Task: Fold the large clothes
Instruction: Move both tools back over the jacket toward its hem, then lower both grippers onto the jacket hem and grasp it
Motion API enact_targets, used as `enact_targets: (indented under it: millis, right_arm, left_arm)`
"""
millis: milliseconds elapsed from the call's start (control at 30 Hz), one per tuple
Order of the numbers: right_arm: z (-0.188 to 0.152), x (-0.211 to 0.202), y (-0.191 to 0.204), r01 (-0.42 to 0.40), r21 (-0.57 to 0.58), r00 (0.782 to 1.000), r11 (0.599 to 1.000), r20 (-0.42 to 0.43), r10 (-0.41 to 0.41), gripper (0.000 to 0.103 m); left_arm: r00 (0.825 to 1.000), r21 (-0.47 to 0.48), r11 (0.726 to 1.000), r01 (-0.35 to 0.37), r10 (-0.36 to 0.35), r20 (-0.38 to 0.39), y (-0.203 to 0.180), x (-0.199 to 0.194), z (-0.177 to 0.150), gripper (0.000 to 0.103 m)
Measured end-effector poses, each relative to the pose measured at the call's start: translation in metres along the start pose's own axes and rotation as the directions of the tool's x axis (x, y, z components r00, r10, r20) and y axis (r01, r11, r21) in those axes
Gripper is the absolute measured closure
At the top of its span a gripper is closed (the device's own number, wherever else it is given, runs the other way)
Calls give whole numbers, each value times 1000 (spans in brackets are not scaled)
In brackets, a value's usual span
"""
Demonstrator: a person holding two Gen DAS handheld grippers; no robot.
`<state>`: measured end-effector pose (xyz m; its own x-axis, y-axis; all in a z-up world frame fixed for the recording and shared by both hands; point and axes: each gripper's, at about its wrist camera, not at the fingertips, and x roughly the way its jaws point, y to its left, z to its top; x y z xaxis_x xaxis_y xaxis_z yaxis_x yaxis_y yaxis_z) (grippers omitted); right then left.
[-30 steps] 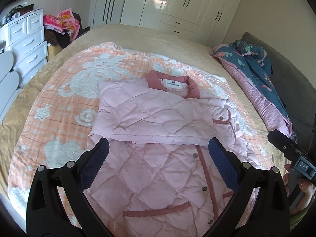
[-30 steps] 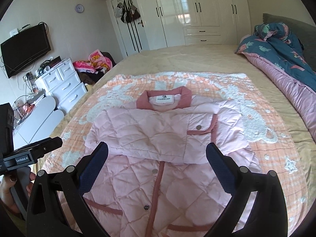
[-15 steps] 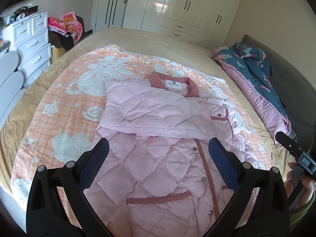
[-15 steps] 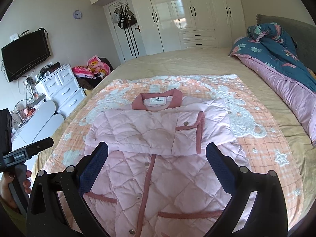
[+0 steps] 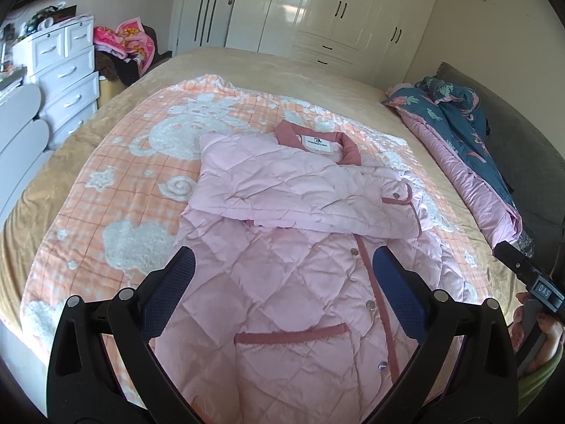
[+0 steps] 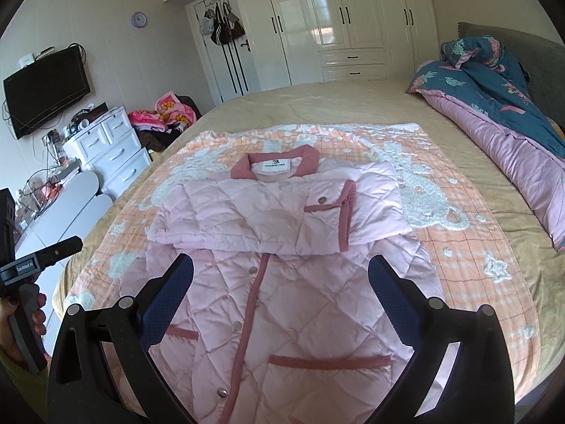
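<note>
From the left wrist, the left gripper [image 5: 280, 268] hangs spread and empty above the pink quilted jacket [image 5: 282, 282], which lies sleeves folded across its chest on the orange blanket [image 5: 116, 190] near the bed's near edge. From the right wrist, the right gripper [image 6: 280, 274] hangs equally spread, empty, over the jacket's hem.

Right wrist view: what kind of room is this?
A home bedroom, most likely: a large bed with a pink quilted jacket laid on it, white built-in wardrobes, and a wall-mounted TV.
</note>
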<state>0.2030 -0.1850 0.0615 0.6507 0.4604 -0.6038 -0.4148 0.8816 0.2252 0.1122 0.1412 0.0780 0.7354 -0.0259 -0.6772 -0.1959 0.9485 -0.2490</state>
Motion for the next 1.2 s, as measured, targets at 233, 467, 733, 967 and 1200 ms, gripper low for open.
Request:
enact_targets:
  millis: [233, 467, 733, 967, 1200]
  right_arm:
    - [-14, 0, -9, 11, 9, 1000, 1000, -22, -11, 4]
    - [-27, 1, -16, 17, 18, 999, 1000, -42, -16, 4]
    - [-42, 2, -25, 24, 33, 997, 999, -68, -22, 4]
    - [-57, 8, -34, 32, 55, 994, 998, -107, -26, 4]
    - [-65, 8, -35, 35, 51, 992, 998, -124, -28, 4]
  left_arm:
    - [1000, -4, 1000, -5, 5, -12, 5, -1, -14, 9]
    - [999, -13, 1000, -15, 15, -42, 16, 2, -33, 9]
    - [997, -6, 999, -44, 44, -69, 33, 3, -55, 9]
    - [991, -28, 997, -72, 68, -114, 55, 5, -76, 9]
    - [987, -33, 995, -93, 88, -137, 70, 2, -94, 9]
